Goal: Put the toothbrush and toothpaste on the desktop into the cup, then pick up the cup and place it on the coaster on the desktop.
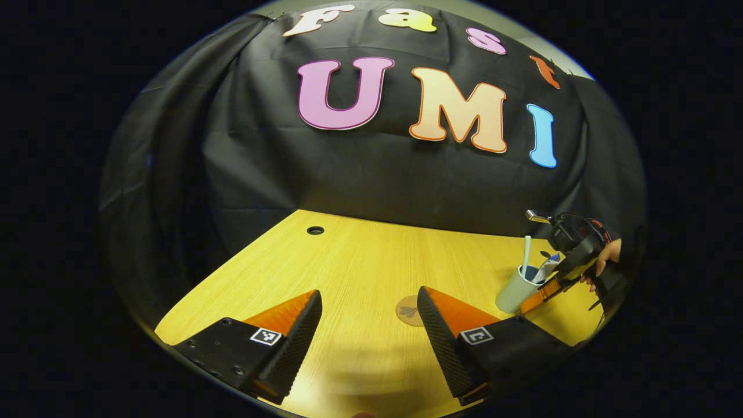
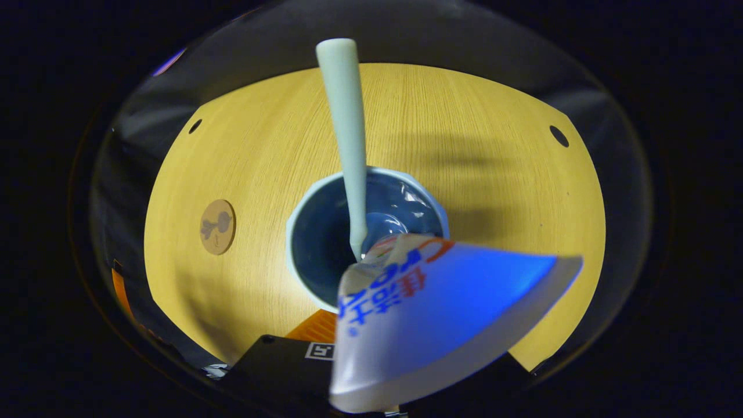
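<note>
Two grippers are at work over the wooden desk [image 1: 360, 261]. Seen in the left gripper view, the left gripper [image 1: 369, 325] hangs low over the desk with its fingers spread wide and nothing between them; the round coaster [image 1: 410, 310] lies flat just ahead, near its right finger. Farther off to its right stands the cup [image 1: 514, 293] with the toothbrush [image 1: 526, 253] upright inside, and the right gripper [image 1: 543, 293], held by a hand [image 1: 606, 258], sits at the cup's far side. In the right gripper view, the camera looks down into the cup [image 2: 325, 232]; the toothbrush [image 2: 347, 133] leans on the rim, and the toothpaste [image 2: 429, 313] tube rises close below, its lower end in the cup. Whether the right fingers grip the tube I cannot tell. The coaster [image 2: 217, 226] lies well to the left.
</note>
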Demonstrator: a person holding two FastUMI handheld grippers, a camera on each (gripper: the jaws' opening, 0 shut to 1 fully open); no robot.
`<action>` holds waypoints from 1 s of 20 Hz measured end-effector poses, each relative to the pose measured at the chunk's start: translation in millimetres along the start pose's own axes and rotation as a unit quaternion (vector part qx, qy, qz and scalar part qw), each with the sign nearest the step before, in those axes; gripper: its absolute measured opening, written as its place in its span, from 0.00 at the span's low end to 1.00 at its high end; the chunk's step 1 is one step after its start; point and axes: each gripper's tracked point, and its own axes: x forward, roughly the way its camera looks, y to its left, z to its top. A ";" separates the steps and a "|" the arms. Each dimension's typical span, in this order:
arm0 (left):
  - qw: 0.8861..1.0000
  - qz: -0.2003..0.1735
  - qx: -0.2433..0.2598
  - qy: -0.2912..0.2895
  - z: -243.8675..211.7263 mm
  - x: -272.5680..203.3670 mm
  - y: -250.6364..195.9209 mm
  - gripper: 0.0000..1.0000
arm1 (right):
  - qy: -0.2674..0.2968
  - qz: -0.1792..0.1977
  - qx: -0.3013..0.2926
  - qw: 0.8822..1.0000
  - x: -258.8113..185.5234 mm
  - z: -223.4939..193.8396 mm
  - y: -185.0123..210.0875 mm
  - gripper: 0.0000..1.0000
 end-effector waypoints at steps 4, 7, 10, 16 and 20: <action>1.000 -0.004 0.000 0.003 -2.0 5.3 6.1 0.95 | -0.016 0.016 -0.006 1.000 -3.6 3.5 15.2 0.27; 1.000 -0.006 0.002 0.003 -0.4 8.7 10.7 0.95 | -0.026 0.033 -0.007 0.999 -8.2 5.9 36.3 0.26; 1.000 -0.007 0.002 0.004 -2.2 9.3 15.8 0.95 | -0.032 0.051 -0.006 0.998 -11.6 9.7 58.9 0.26; 1.000 -0.002 0.000 0.006 -3.9 8.0 36.6 0.95 | -0.040 0.069 -0.027 0.996 -15.9 17.2 99.5 0.26; 1.000 0.006 -0.003 0.006 -4.2 6.2 54.6 0.95 | -0.041 0.075 -0.039 0.996 -15.1 23.0 131.4 0.26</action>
